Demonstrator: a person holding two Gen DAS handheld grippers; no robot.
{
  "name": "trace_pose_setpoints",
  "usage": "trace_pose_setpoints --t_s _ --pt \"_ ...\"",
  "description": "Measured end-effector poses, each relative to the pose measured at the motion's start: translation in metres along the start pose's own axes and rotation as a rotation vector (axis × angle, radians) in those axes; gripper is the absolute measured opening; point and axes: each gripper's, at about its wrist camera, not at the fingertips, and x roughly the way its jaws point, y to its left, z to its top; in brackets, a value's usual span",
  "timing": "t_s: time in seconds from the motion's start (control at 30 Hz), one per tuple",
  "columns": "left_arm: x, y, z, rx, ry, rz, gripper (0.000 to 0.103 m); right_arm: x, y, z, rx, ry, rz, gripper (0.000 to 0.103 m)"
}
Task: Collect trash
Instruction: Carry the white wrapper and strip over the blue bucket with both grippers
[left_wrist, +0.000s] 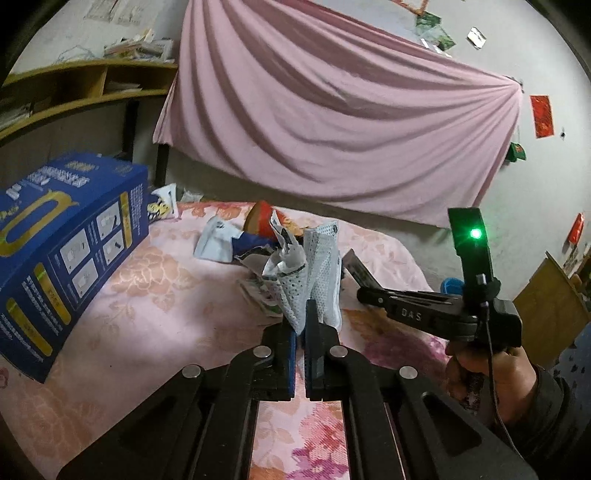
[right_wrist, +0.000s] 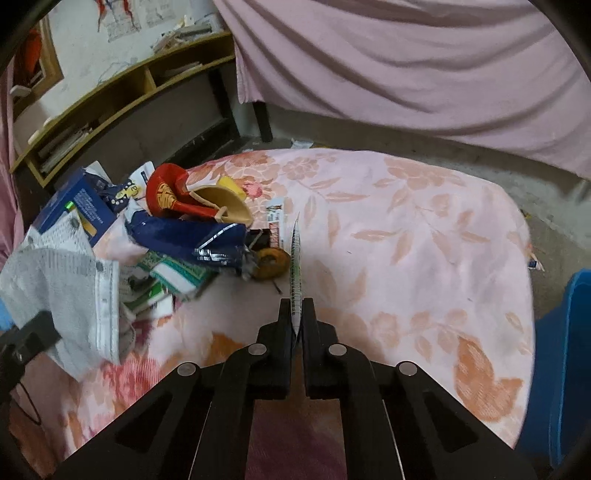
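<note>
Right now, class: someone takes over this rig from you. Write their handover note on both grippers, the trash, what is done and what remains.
Left gripper: jaws shut on a white perforated bag, lifted off the bedspread.
Right gripper: jaws shut on a thin flat wrapper, seen edge-on.
Blue bin: at the bed's right edge.
Left to collect: red paper cup, dark blue foil bag, green-and-white packet, other scraps.

right claw (right_wrist: 297, 317) pinching thin wrapper (right_wrist: 295, 258), floral bedspread (right_wrist: 406, 240)
</note>
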Motion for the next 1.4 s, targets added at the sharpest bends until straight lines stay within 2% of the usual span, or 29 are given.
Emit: trace_pose_setpoints --t_s 0.1,0.17,0.27,0.4,0.53,0.73,0.93,1.07,1.2,1.4 --pt "-0.006 -0.012 0.000 0.041 -0.033 -0.010 0.001 -0.022 -0.008 -0.013 0.021 -0.056 0.012 0.002" --pt "-0.009 -0.023 0.001 0.069 -0.064 -0.024 0.001 -0.042 -0.012 -0.023 0.040 -0.130 0.027 0.002" --pt "-0.013 -0.039 0.006 0.111 -0.112 -0.057 0.001 -0.083 -0.016 -0.038 0.039 -0.308 0.046 0.002" --pt "-0.018 -0.073 0.018 0.174 -0.215 -0.114 0.001 -0.136 -0.021 -0.052 0.021 -0.520 0.004 0.002" --pt "-0.018 -0.119 0.030 0.246 -0.324 -0.183 0.001 -0.189 -0.040 -0.063 0.027 -0.707 -0.077 0.002" --pt "-0.007 -0.198 0.038 0.350 -0.466 -0.320 0.001 -0.251 -0.077 -0.072 0.029 -0.889 -0.250 0.003" --pt "0.032 -0.271 0.042 0.409 -0.483 -0.430 0.001 -0.280 -0.119 -0.084 0.047 -0.929 -0.402 0.003" --pt "0.053 -0.316 0.037 0.429 -0.440 -0.449 0.001 -0.279 -0.152 -0.097 0.099 -0.900 -0.456 0.003" --pt "0.092 -0.349 0.034 0.452 -0.321 -0.414 0.001 -0.266 -0.190 -0.109 0.200 -0.817 -0.455 0.003" --pt "0.136 -0.374 0.024 0.478 -0.148 -0.351 0.001 -0.237 -0.228 -0.125 0.330 -0.697 -0.426 0.003"
